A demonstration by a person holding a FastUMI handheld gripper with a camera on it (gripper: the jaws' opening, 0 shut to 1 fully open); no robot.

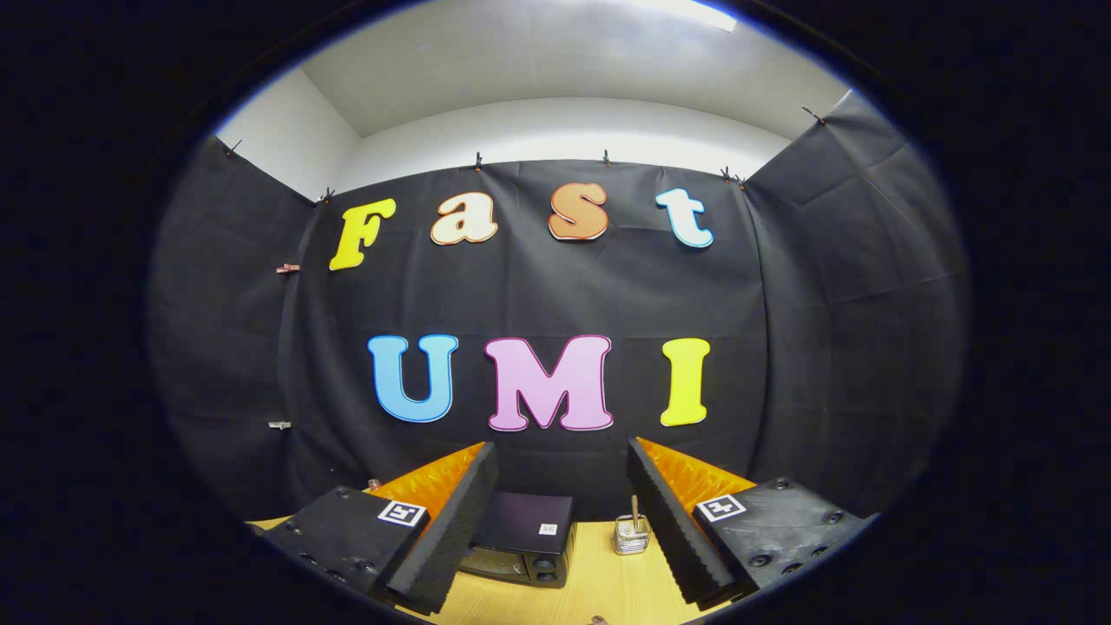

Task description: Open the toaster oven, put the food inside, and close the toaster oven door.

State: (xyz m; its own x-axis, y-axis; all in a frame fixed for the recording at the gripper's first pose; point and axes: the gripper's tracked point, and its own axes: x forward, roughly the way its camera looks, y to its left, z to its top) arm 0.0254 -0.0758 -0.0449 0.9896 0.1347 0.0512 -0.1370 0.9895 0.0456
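My gripper (562,456) is held high above the wooden table (599,582), its two fingers spread wide with nothing between them. Far below and between the fingers, closer to the left finger (460,521), sits the black toaster oven (523,538) against the booth wall. Its door looks closed, with knobs on its right side. The left finger hides the oven's left part. I cannot make out the food.
A small clear holder (631,535) with a stick standing in it sits on the table right of the oven, just beside the right finger (668,521). Black cloth walls close the booth behind and on both sides.
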